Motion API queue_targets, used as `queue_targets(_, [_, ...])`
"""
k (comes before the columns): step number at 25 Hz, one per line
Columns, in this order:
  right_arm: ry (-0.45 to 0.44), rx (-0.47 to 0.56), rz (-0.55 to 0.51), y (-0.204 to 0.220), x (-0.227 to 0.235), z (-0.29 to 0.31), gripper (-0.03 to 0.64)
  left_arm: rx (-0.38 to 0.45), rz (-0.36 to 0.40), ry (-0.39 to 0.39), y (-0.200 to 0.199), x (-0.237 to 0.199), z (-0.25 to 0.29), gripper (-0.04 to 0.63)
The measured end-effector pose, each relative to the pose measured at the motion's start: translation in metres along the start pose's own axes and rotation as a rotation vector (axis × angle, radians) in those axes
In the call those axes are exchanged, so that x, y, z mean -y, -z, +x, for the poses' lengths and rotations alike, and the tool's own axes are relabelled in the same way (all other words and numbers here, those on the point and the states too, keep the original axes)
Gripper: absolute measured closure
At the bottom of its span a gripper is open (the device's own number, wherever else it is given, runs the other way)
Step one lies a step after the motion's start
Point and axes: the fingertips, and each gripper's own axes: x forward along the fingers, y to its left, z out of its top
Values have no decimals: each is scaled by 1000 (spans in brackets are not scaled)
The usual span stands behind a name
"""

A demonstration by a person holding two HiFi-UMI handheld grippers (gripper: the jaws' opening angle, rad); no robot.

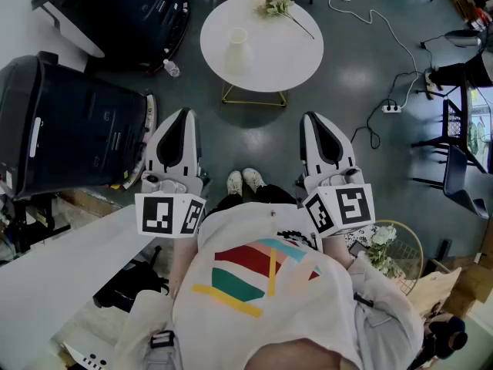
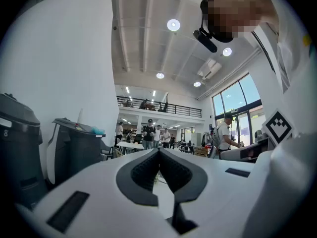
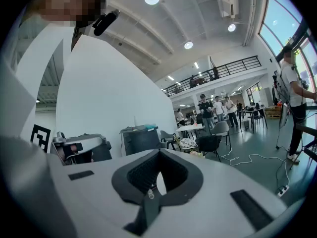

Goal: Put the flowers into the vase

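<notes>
Nothing of the task looks done yet. The flowers (image 1: 275, 1) lie on their side at the far edge of the round white table (image 1: 289, 56), their thin stem trailing toward the table's right side. The pale vase (image 1: 237, 48) stands upright and empty left of the table's middle, apart from the flowers. So the whole job remains, by my reading: go up to the table, pick the flowers up by the stem, and stand them in the vase's mouth. Both tools are held on the near side of the table, off it and over the floor, well short of either thing. The left claw (image 1: 182, 114) has its dark pads pressed together at the tips with nothing between them. The right claw (image 1: 310, 117) is likewise closed tight and empty, so it must spread before it can take the stem.
</notes>
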Motion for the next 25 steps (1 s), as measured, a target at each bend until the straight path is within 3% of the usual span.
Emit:
queue_targets(14, [-21,11,-16,-2,-9,-2,604,-2,-46,-15,10,-13,1,589])
queue_targets(18, [-133,89,9,-11,-18,-4,603,9,-47,-1,10,-6,8,589])
queue_targets(22, [-289,262,123,-30,-18,-8,603,12,-7,-21,7,-4,18,589])
queue_targets(25, [-377,312,219,-39,-10,-11,601,19,29,-21,0,2,28,589])
